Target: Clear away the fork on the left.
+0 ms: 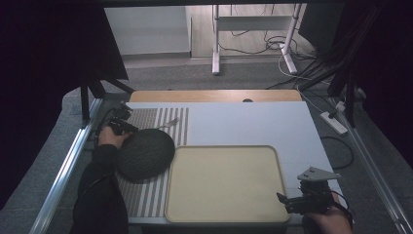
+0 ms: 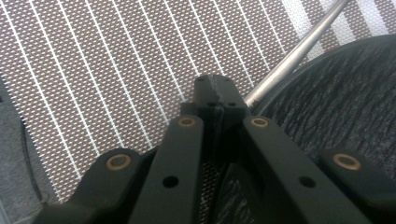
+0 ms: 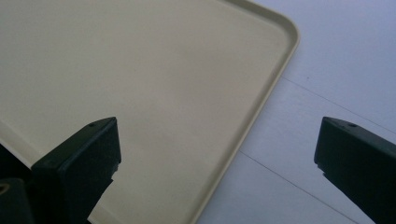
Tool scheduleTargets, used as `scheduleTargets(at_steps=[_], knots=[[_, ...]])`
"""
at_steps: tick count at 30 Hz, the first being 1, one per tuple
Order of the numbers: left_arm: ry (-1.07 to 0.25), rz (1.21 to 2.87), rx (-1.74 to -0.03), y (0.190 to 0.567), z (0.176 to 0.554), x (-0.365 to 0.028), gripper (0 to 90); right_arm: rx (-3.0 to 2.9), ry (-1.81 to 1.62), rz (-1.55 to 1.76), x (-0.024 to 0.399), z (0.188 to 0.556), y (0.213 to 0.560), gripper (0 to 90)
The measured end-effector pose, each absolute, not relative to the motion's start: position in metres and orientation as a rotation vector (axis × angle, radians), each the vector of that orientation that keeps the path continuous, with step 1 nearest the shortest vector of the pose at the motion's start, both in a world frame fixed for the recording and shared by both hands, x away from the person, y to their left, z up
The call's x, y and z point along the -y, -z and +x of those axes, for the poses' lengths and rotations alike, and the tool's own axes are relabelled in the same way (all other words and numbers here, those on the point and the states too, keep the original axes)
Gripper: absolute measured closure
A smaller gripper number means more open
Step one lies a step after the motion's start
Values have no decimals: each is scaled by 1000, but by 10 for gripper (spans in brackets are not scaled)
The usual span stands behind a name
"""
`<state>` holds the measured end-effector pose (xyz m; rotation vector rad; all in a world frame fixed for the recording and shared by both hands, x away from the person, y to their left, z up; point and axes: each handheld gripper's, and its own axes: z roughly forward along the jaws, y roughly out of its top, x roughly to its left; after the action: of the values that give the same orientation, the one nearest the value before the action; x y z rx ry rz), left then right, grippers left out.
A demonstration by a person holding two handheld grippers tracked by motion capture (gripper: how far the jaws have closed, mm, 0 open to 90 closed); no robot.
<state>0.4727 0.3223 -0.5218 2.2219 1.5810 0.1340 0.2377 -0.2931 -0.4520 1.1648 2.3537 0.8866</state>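
Note:
A round dark textured plate [image 1: 145, 152] lies on a striped placemat [image 1: 146, 195] at the left of the table. A metal utensil [image 1: 168, 123] rests on the mat behind it; its handle [image 2: 299, 51] runs along the plate's rim [image 2: 345, 102]. My left gripper [image 1: 127, 128] sits at the plate's far left edge, jaws shut together, tips [image 2: 215, 88] by the handle's end and the rim; nothing shows between them. My right gripper [image 1: 292, 202] stands open low over the near right corner of a beige tray [image 1: 224, 183], whose rim [image 3: 261, 107] passes between the jaws.
A white board [image 1: 253, 122] covers the table, with a wooden strip [image 1: 214, 95] along its far edge. Metal rails [image 1: 68, 165] run down both sides. A power strip [image 1: 333, 123] and cables lie on the floor at the right.

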Motion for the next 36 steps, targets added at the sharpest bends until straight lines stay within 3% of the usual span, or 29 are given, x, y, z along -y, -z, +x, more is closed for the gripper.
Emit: scheduleTargets(at_steps=[5, 6, 7, 10, 11, 12, 16, 21, 27, 36], knots=[[-178, 2217, -1577, 517, 475, -322, 862, -2356, -889, 1167, 293, 238, 452, 9], [-183, 2203, -1574, 515, 475, -322, 776, -2356, -890, 1166, 294, 238, 452, 9], [-197, 2187, -1570, 513, 476, -322, 776, -2356, -891, 1166, 293, 238, 452, 9], [-228, 2148, -1553, 507, 479, -319, 592, -2359, -885, 1166, 293, 238, 452, 9], [-232, 2141, -1544, 506, 480, -316, 444, -2358, -884, 1165, 293, 238, 452, 9], [-231, 2143, -1535, 506, 481, -314, 444, -2358, -884, 1165, 293, 238, 452, 9], [-240, 2138, -1470, 504, 487, -300, 181, -2358, -883, 1164, 293, 238, 452, 9], [-238, 2169, -1418, 502, 496, -274, 2, -2360, -881, 1164, 293, 238, 452, 9], [-179, 2262, -1365, 509, 507, -247, 0, -2360, -882, 1163, 293, 238, 452, 9], [-192, 2412, -1371, 529, 516, -232, 14, -2362, -882, 1159, 293, 238, 452, 9]])
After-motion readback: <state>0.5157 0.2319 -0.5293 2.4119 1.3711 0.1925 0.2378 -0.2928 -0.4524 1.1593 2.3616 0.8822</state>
